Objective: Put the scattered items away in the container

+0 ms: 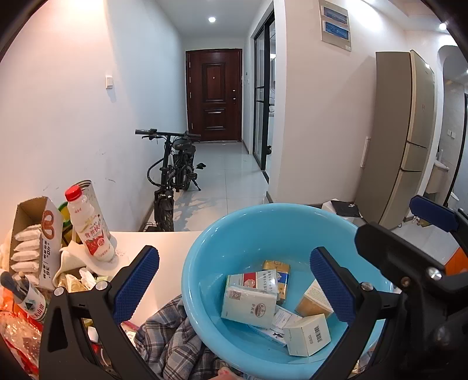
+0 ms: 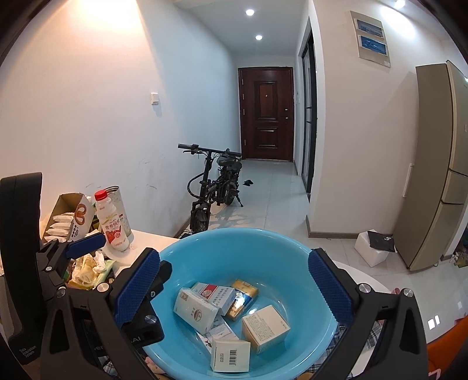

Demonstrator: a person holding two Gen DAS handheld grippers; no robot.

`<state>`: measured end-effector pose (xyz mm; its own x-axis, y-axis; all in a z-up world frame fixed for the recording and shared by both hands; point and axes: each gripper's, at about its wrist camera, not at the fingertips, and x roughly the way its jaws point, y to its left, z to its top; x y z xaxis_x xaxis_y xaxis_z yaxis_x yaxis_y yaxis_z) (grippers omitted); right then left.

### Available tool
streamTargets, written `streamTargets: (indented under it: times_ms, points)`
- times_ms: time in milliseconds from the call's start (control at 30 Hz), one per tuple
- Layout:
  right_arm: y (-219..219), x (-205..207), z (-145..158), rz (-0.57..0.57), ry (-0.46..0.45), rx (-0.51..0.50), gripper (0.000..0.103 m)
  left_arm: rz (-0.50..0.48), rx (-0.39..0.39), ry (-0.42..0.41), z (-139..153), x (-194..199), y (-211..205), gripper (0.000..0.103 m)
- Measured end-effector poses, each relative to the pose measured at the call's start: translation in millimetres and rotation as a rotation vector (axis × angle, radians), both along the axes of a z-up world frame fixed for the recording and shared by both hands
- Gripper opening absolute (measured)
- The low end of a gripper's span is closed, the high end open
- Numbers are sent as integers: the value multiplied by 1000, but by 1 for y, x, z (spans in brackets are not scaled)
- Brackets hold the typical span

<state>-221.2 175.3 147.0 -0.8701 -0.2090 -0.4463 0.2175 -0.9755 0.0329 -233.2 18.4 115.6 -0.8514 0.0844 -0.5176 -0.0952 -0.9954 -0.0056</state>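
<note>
A: Two grippers, both spread wide and holding nothing: left gripper (image 1: 234, 283), right gripper (image 2: 234, 283), each low in its frame.

B: And between the fingers?

A: The blue basin (image 1: 204, 251) (image 2: 181, 251), lower centre, holding several small boxes (image 1: 250, 302) (image 2: 264, 327). A plaid cloth (image 1: 166, 330) lies under it; a milk bottle (image 1: 90, 225) (image 2: 112, 226) stands at left.

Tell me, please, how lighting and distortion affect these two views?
Left wrist view: fisheye bends the fridge, ceiling light flares, basin evenly lit, sharp. Right wrist view: black corners, wall bowed, two ceiling lights glare, floor shines.
</note>
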Motion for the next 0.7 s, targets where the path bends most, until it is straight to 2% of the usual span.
streamTargets:
  times_ms: [700]
  points:
    - [2, -4, -1, -10, -20, 3, 103, 12, -9, -9, 0, -3, -4, 103]
